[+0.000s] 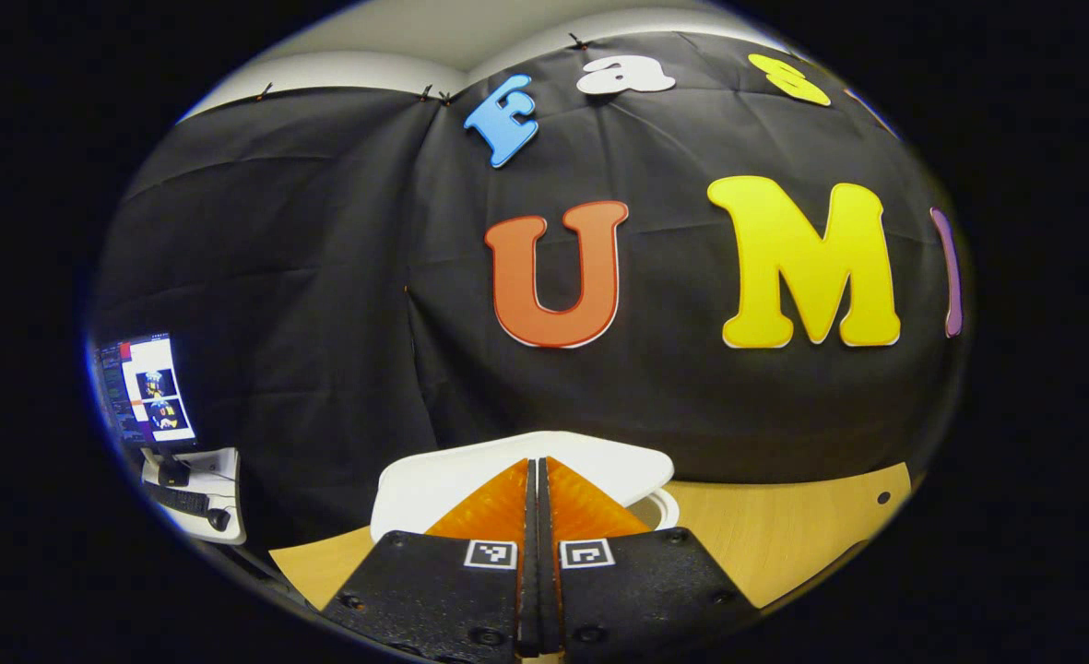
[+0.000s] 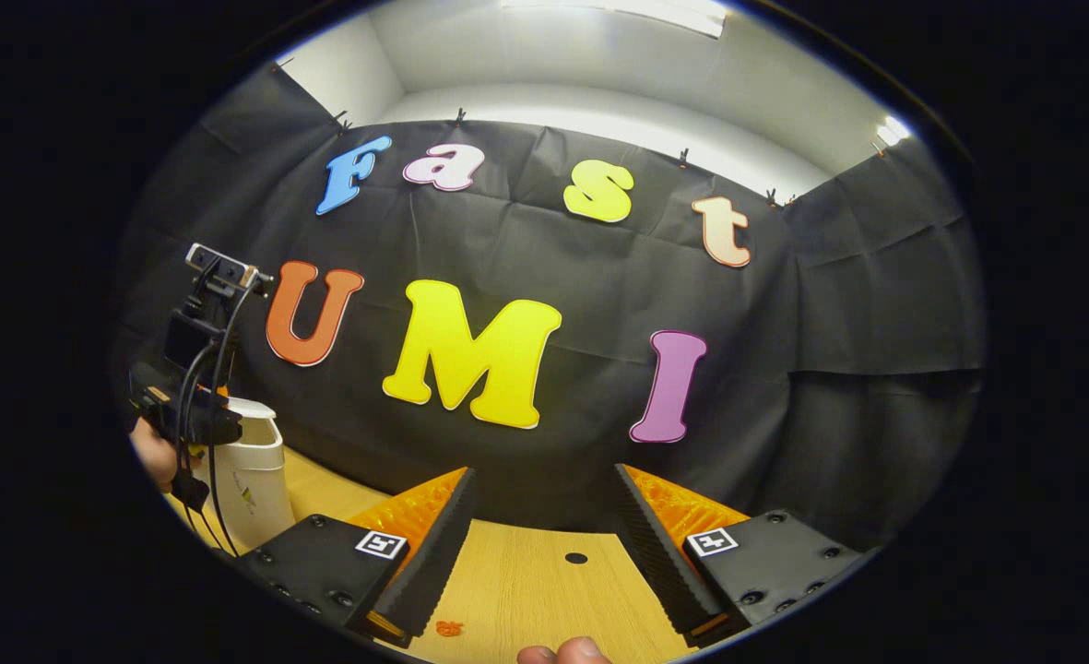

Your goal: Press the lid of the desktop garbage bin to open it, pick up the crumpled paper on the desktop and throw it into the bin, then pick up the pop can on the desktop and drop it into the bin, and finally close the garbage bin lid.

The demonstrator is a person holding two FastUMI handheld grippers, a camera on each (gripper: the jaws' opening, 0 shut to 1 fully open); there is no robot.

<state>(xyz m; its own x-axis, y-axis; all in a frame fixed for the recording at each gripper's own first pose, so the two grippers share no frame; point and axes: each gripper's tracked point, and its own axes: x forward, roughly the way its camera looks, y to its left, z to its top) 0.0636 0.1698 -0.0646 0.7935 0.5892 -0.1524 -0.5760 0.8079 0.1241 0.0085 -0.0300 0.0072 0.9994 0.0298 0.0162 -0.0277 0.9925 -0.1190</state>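
In the left gripper view my left gripper [image 1: 540,466] is shut, its two fingers pressed together with nothing between them. Its tips rest over the white lid [image 1: 456,475] of the desktop bin, and part of the bin's rim [image 1: 662,509] peeks out on the right under the lid. In the right gripper view the white bin [image 2: 258,470] stands at the far left on the wooden table [image 2: 526,576], with a hand holding the left gripper [image 2: 217,406] over its top. My right gripper [image 2: 544,493] hovers above the table, open and holding nothing.
The black cloth wall rises just behind the bin and the table. A monitor [image 1: 143,387] and a keyboard on a side stand [image 1: 195,498] sit off the table's left. A small orange scrap [image 2: 449,629] and a round hole [image 2: 576,558] mark the tabletop. A fingertip [image 2: 562,653] shows at the bottom edge.
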